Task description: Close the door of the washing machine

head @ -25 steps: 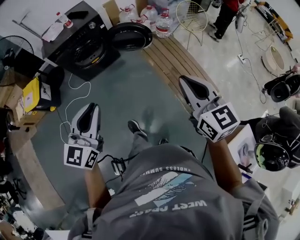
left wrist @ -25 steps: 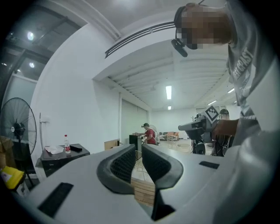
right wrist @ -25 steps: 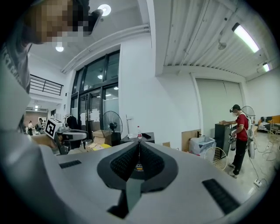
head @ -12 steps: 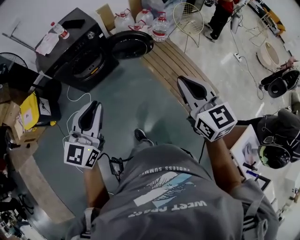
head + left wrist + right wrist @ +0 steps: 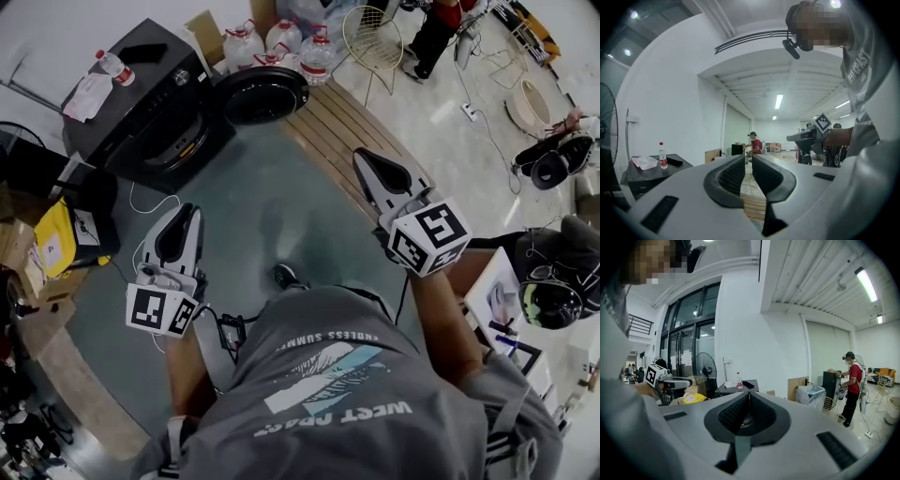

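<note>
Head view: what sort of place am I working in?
Likely a workshop or test hall, not a home laundry: the washing machine stands loose on a bare floor, water jugs are clustered beside its open door, and a cable trails across the floor.

Washing machine (image 5: 131,112) at the floor's far left, its door (image 5: 262,94) swung open to its right and a bottle (image 5: 110,64) on its top. Water jugs (image 5: 281,39) cluster behind the door, a wire chair (image 5: 377,33) to their right. Left tongs (image 5: 184,214) and right tongs (image 5: 362,157) hang side by side, well short of the machine.
</note>
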Demonstrator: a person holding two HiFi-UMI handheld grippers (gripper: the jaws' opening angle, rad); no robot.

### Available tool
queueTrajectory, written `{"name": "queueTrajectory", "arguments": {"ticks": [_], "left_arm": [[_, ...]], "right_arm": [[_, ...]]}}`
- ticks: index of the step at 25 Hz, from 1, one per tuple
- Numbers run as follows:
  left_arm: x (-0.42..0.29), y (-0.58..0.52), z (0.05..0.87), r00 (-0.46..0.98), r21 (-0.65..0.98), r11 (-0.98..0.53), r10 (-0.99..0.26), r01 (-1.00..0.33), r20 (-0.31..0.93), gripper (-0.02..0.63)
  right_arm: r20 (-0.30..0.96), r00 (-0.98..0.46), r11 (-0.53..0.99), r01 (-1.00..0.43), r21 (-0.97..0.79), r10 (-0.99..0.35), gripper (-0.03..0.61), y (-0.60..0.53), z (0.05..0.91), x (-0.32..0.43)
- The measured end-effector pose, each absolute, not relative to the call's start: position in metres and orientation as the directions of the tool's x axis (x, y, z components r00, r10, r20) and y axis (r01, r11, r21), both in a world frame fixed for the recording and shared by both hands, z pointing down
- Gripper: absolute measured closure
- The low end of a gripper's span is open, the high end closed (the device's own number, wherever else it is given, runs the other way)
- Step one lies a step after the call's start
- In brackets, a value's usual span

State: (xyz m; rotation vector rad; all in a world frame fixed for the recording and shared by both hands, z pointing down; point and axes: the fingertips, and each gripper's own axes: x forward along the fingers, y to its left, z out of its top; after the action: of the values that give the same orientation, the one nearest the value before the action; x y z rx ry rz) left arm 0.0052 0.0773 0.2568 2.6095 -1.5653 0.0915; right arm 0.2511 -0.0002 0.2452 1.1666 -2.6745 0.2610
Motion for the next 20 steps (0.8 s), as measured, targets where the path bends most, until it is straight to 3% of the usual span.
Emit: {"name": "queueTrajectory", "arguments": {"ticks": [13,20], "left_arm": [[-0.027,0.043,0.267,0.460,0.054,-0.457,-0.882,-0.888,0.098,0.555],[-0.047,0.007,0.273,0.365,0.044,-0.362,-0.923,-0.931,0.124,0.555]], "right_arm": [[0.269,-0.674,0.692,-0.721,-0.038,-0.688,0.549,-0.054,0.255,0.218],[0.284,-0.703,0.718,-0.693,-0.064,-0.652,0.549,-0.117,0.281,0.212]]}}
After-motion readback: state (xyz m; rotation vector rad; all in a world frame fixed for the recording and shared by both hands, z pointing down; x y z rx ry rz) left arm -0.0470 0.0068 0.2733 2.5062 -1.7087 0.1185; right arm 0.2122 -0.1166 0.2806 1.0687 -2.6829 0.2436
